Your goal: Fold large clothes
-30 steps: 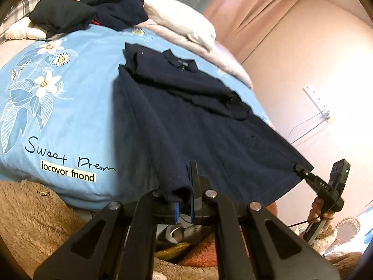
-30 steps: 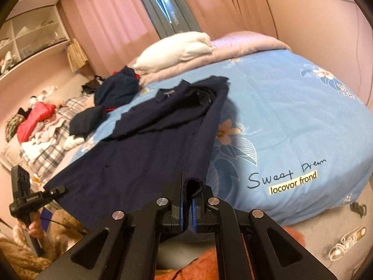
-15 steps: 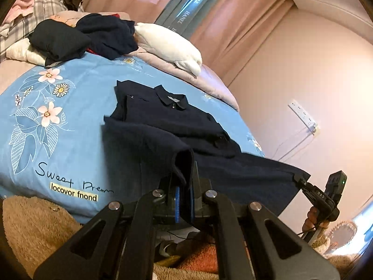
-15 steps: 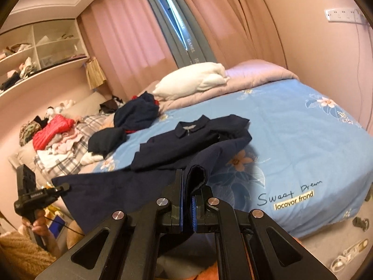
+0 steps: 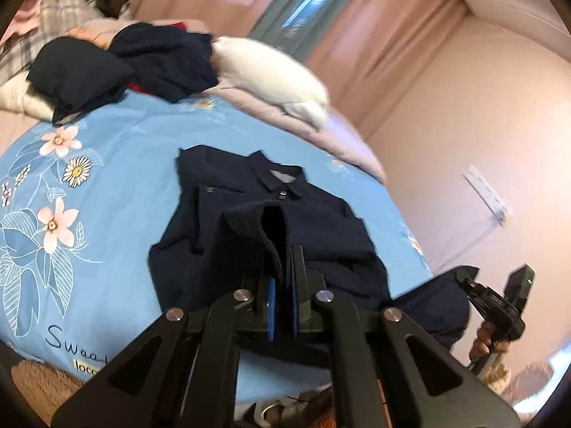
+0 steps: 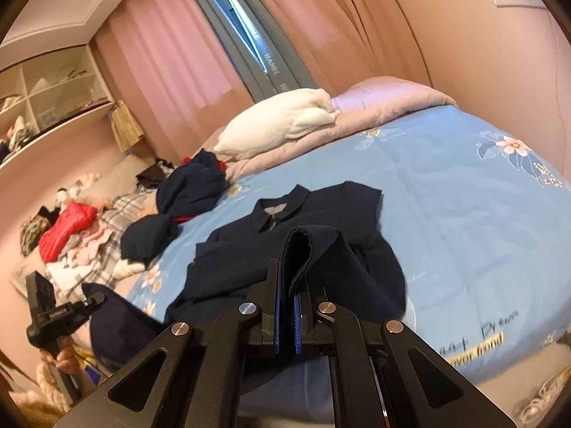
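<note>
Both tongs, left (image 5: 282, 278) and right (image 6: 289, 285), clamped on the shirt (image 5: 303, 214) hem: carry it level toward the collar, corners aligned, above the bed (image 5: 107, 178).

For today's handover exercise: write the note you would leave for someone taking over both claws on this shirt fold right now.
Left claw: shut on the hem of the navy shirt.
Right claw: shut on the other hem corner.
Shirt: collar end flat on the blue floral bedspread, sleeves folded in, bottom end lifted towards the collar.
Done: sides in.
Left: probably lay the hem near the collar, release both, smooth.
</note>
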`<action>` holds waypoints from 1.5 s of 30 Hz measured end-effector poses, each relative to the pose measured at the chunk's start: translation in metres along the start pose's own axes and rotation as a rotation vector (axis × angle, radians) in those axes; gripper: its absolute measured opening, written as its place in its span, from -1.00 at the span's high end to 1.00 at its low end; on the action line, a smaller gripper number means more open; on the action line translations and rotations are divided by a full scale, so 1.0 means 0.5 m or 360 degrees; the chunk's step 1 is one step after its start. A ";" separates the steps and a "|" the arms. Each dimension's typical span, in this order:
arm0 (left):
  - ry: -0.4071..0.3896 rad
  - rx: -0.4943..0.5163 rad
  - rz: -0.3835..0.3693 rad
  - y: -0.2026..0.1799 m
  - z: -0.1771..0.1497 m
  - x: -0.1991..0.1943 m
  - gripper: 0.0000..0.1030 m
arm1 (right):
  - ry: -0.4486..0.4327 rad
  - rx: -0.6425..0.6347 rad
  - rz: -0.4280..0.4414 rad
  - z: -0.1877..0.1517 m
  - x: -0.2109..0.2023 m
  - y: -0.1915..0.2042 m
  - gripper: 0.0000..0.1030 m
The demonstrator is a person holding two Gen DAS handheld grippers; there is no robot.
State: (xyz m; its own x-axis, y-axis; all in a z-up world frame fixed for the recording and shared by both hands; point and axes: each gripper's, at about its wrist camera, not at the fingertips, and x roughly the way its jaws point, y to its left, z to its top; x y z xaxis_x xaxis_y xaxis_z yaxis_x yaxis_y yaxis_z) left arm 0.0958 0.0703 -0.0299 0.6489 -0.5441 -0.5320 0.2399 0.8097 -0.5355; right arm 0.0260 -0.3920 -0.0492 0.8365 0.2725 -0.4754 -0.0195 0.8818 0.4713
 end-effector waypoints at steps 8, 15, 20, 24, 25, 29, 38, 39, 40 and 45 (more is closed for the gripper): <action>0.0088 -0.0046 0.0129 0.024 0.074 0.106 0.88 | 0.0073 0.0015 -0.0095 0.046 0.100 -0.005 0.87; 0.0190 -0.0067 0.0220 0.055 0.118 0.209 0.87 | 0.0137 0.0053 -0.0195 0.068 0.182 -0.022 0.87; 0.0241 -0.0083 0.0266 0.075 0.138 0.286 0.82 | 0.0193 0.0074 -0.0285 0.080 0.238 -0.042 0.87; 0.0310 -0.0117 0.0297 0.091 0.146 0.351 0.77 | 0.0254 0.0089 -0.0369 0.085 0.280 -0.061 0.87; 0.0327 -0.0113 0.0309 0.093 0.146 0.364 0.74 | 0.0265 0.0084 -0.0408 0.082 0.288 -0.066 0.87; 0.0282 -0.0030 0.0433 0.092 0.153 0.378 -0.09 | 0.0306 0.0042 -0.0524 0.086 0.313 -0.068 0.80; 0.0152 0.0022 0.0427 0.096 0.164 0.315 -0.45 | 0.0127 -0.0126 -0.0720 0.106 0.248 -0.049 -0.06; 0.0149 0.0035 0.0429 0.096 0.161 0.311 -0.47 | 0.0120 -0.0134 -0.0729 0.106 0.240 -0.049 -0.09; 0.0146 0.0052 0.0437 0.099 0.156 0.305 -0.50 | 0.0121 -0.0137 -0.0729 0.106 0.233 -0.051 -0.13; 0.0205 0.0044 0.0452 0.123 0.125 0.310 -0.53 | 0.0189 -0.0108 -0.0719 0.090 0.236 -0.081 -0.21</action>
State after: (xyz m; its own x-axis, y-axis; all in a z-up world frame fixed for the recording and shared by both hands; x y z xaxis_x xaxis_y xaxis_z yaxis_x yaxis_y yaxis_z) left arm 0.2562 0.0495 -0.1044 0.5965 -0.3171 -0.7373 0.0827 0.9381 -0.3365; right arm 0.1502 -0.4127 -0.0912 0.7010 -0.1058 -0.7053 0.2933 0.9442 0.1498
